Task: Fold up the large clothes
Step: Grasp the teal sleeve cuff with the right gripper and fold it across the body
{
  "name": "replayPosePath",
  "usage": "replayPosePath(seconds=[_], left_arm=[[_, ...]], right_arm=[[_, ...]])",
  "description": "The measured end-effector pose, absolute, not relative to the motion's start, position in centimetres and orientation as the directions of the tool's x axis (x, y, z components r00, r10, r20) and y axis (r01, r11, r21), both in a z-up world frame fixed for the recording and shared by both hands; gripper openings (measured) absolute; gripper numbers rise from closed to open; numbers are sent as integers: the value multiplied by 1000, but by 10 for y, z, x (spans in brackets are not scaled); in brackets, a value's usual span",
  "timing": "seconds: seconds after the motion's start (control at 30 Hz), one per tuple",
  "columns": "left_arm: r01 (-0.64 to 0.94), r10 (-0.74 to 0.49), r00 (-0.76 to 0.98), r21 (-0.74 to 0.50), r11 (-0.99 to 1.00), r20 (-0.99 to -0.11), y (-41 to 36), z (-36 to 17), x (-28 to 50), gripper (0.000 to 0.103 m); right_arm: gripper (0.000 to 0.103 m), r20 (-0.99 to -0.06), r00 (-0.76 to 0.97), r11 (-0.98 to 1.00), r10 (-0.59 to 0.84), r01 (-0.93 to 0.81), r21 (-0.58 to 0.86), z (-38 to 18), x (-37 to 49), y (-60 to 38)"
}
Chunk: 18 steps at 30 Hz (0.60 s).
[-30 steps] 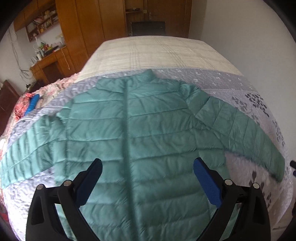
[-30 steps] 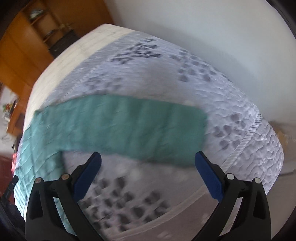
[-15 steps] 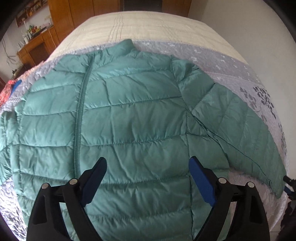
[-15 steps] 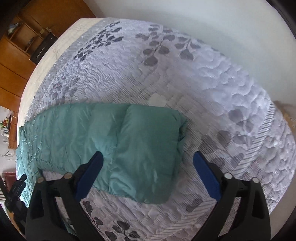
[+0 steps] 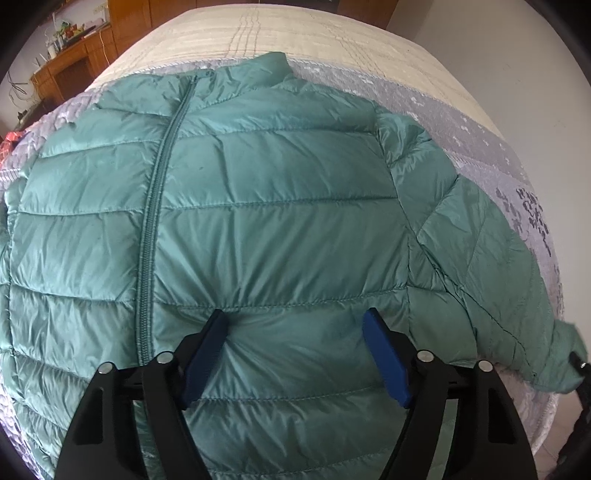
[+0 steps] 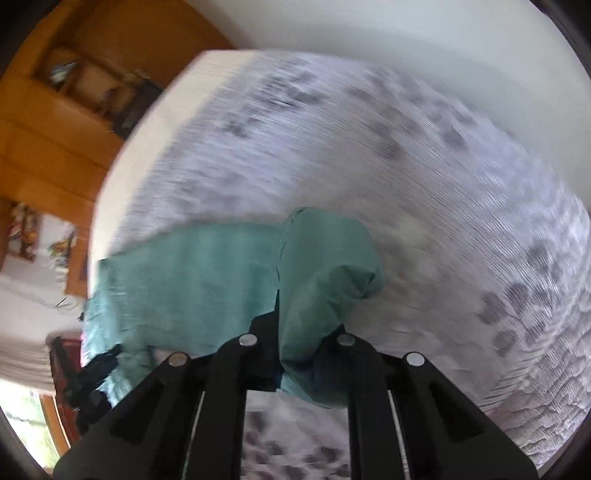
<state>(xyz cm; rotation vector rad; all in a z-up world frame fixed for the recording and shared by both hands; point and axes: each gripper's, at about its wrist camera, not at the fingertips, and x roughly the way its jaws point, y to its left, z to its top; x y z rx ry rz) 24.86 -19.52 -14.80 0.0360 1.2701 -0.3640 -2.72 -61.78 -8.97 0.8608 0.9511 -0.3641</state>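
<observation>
Pinching sleeve cuff [image 6: 325,280] near bed [image 6: 480,184] edge, right gripper [image 6: 295,354] clamped; left gripper [image 5: 295,332] spread wide, pressing jacket [image 5: 258,184] front. Puffy, light, slippery; cuffs, hem grip best.

One green puffer jacket [image 5: 280,206], one bed [image 5: 303,40], two grippers: left gripper [image 5: 295,325], right gripper [image 6: 295,332]

A grey floral quilt [image 5: 491,147] covers the bed, beside a wooden desk [image 5: 70,74] and white wall [image 6: 369,33].
</observation>
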Motion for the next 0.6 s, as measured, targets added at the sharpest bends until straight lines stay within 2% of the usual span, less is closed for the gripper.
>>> replayPosePath(seconds=[0.27,0.6], left_arm=[[264,-245,273,-172,949,-930,-167,-133,253,72],[234,-224,283,-159,959,-933,-131,-129,258,73]], right_arm=[[9,-779,595,776,197,391,494,-51,63,-537],[9,-807,497,852,318,222,473,-77,166,-442]])
